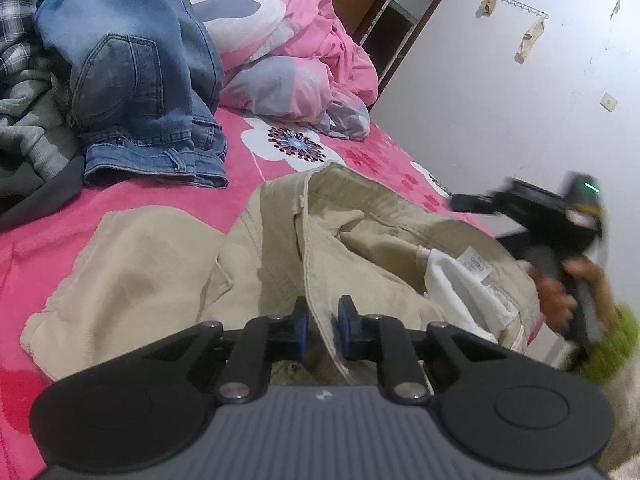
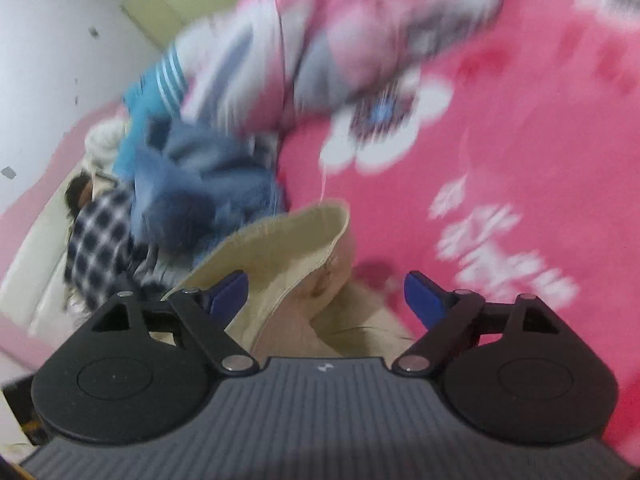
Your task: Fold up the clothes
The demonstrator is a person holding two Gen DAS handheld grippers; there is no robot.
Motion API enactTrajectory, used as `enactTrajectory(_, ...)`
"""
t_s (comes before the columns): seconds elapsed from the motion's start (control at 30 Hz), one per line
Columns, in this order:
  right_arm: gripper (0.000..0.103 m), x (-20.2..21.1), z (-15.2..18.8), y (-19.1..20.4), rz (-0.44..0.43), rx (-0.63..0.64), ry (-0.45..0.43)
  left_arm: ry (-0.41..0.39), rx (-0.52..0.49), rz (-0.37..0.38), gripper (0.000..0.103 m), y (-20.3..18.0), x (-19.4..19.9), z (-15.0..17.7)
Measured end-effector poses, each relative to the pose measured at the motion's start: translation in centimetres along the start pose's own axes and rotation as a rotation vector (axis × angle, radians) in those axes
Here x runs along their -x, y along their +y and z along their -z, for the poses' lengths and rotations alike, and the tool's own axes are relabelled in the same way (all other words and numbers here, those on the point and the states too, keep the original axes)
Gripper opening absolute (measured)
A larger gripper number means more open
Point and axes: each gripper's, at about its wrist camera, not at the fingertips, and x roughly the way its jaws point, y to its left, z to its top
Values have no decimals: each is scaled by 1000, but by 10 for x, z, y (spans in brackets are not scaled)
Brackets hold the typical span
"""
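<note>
Beige trousers [image 1: 360, 220] lie crumpled on the pink flowered bedsheet [image 1: 132, 196], waistband turned up and a white inner label showing. My left gripper [image 1: 323, 320] is at the near edge of them, its blue pads closed narrowly on a stitched beige seam. In the right wrist view, which is blurred, my right gripper [image 2: 326, 292] stands wide open over a raised fold of the beige trousers [image 2: 288, 240], and the fabric lies between the pads without touching them. The left wrist view shows a hand [image 1: 556, 296] holding that right gripper at the bed's right edge.
Blue jeans [image 1: 136, 80] lie heaped at the back left beside a plaid shirt [image 1: 16, 40] and a grey garment [image 1: 28, 132]. A bunched pink quilt [image 1: 288, 48] fills the bed's far end. A white wall [image 1: 500, 100] runs along the right.
</note>
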Motion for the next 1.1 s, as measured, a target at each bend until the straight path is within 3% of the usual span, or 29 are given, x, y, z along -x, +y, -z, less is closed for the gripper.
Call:
enactTrajectory(0.03, 85, -14, -3, -2, -6, -12, 50, 6, -3, 0, 18, 0, -1, -1)
enactTrajectory(0.13, 84, -54, -11, -8, -23, -48, 201, 19, -11, -18, 37, 3, -7, -6)
enactTrajectory(0.17, 76, -64, -10, -6, -22, -37, 249, 26, -12, -24, 41, 3, -10, -9)
enactTrajectory(0.2, 59, -69, -10, -4, -16, -21, 274, 36, -14, -23, 41, 4, -14, -11)
enactTrajectory(0.23, 50, -73, -9, 0, 10, 5, 294, 46, -16, -22, 40, 5, -19, -13)
enactTrajectory(0.27, 32, -72, -8, 4, 41, 42, 296, 58, -13, -18, 32, 6, -23, -14)
enactTrajectory(0.3, 17, -71, -8, 9, 73, 79, 297, 74, 0, -10, 18, 8, -28, -15)
enactTrajectory(0.33, 12, -70, -7, 13, 105, 117, 297, 85, 13, -6, 10, 9, -31, -16)
enactTrajectory(0.4, 4, -68, -7, 22, 168, 191, 298, 79, 32, -21, 6, 8, -32, -18)
enactTrajectory(0.5, 3, -41, -12, 52, 297, 391, 172, 0, 10, -57, 5, -3, -13, -30)
enactTrajectory(0.63, 2, 8, -24, 93, 493, 647, -105, -149, -16, -59, 4, -22, 28, -70)
enactTrajectory(0.73, 2, 35, -51, 104, 609, 690, -270, -229, -20, -19, 4, -39, 50, -111)
enactTrajectory(0.87, 2, 85, -118, 119, 726, 669, -486, -376, -100, 6, 4, -93, 81, -176)
enactTrajectory(1.0, 2, 178, -182, 160, 762, 623, -741, -548, -210, 53, 4, -172, 125, -233)
enactTrajectory(1.1, 2, 271, -213, 217, 792, 619, -992, -675, -274, 126, 4, -234, 169, -263)
